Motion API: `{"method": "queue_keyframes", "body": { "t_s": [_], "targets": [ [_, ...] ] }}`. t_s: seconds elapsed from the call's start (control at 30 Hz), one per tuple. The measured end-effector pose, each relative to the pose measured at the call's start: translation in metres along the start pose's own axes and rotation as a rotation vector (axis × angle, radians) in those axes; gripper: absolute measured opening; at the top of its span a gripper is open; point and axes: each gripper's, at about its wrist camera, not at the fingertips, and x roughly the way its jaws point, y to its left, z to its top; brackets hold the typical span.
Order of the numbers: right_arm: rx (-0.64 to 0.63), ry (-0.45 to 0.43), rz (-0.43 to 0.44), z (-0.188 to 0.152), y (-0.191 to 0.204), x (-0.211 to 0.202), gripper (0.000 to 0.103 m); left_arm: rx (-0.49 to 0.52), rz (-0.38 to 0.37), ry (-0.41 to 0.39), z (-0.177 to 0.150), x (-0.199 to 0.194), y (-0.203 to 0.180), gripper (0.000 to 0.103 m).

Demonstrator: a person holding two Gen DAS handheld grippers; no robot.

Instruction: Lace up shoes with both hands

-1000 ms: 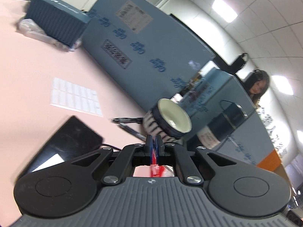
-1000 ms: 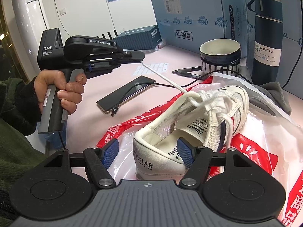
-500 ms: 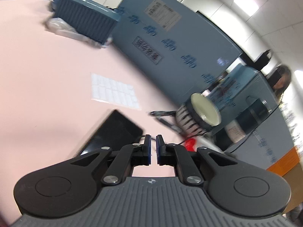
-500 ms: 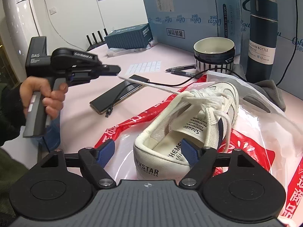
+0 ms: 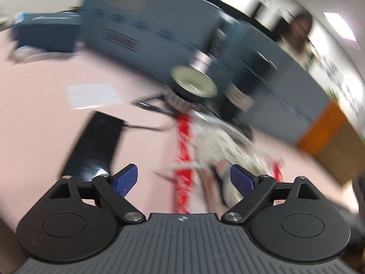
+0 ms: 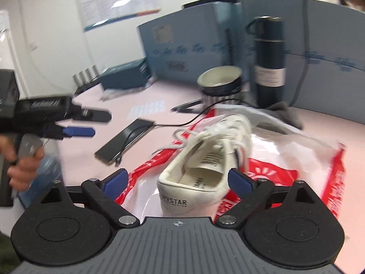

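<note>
While both sets of fingers are spreading with nothing between them, the white sneaker [image 6: 205,159] sits on the red-and-clear plastic bag [image 6: 285,171] on the pink counter [image 6: 330,137], heel toward the right gripper [image 6: 176,180], its lace [image 6: 182,140] lying slack off the eyelets. To do this step well, I would re-grip the loose lace close to its tip — one end per gripper — and pull evenly so the shoe does not skid on the bag. A second ago the left gripper [image 5: 183,178] was pinched on that lace, drawn taut; now it has let go.
</note>
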Motion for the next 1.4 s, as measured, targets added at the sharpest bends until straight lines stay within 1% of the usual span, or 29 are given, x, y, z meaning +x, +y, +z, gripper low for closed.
{"method": "queue_keyframes", "body": {
  "t_s": [0.03,0.13,0.23,0.37,0.53,0.63,0.73,0.9,1.03,1.23,1.4],
  "targets": [
    [0.018,0.004,-0.024,0.000,-0.001,-0.004,0.101,0.022,-0.004,0.036,-0.002,0.002,-0.010,0.088],
    [0.097,0.055,-0.109,0.001,-0.006,-0.009,0.102,0.067,-0.004,0.149,-0.011,0.010,-0.033,0.088],
    [0.180,0.124,-0.182,-0.001,-0.012,-0.013,0.102,0.122,-0.002,0.208,-0.016,0.015,-0.052,0.088],
    [0.256,0.238,-0.234,-0.001,-0.018,-0.014,0.102,0.143,0.045,0.287,-0.020,0.027,-0.066,0.088],
    [0.283,0.366,-0.305,0.001,-0.016,-0.012,0.102,0.144,0.093,0.318,-0.016,0.030,-0.071,0.088],
    [0.296,0.400,-0.331,0.000,-0.016,-0.013,0.102,0.158,0.131,0.330,-0.014,0.032,-0.076,0.088],
    [0.321,0.414,-0.351,-0.002,-0.016,-0.014,0.102,0.179,0.169,0.340,-0.014,0.033,-0.080,0.088],
    [0.312,0.460,-0.351,-0.004,-0.015,-0.011,0.102,0.197,0.237,0.362,-0.014,0.036,-0.084,0.088],
    [0.290,0.487,-0.353,-0.006,-0.011,-0.010,0.102,0.194,0.267,0.386,-0.016,0.039,-0.083,0.088],
    [0.248,0.525,-0.332,-0.009,-0.004,-0.005,0.102,0.203,0.290,0.417,-0.021,0.043,-0.085,0.088],
    [0.223,0.545,-0.318,-0.012,0.001,-0.003,0.102,0.243,0.303,0.429,-0.026,0.044,-0.092,0.088]
  ]
}}
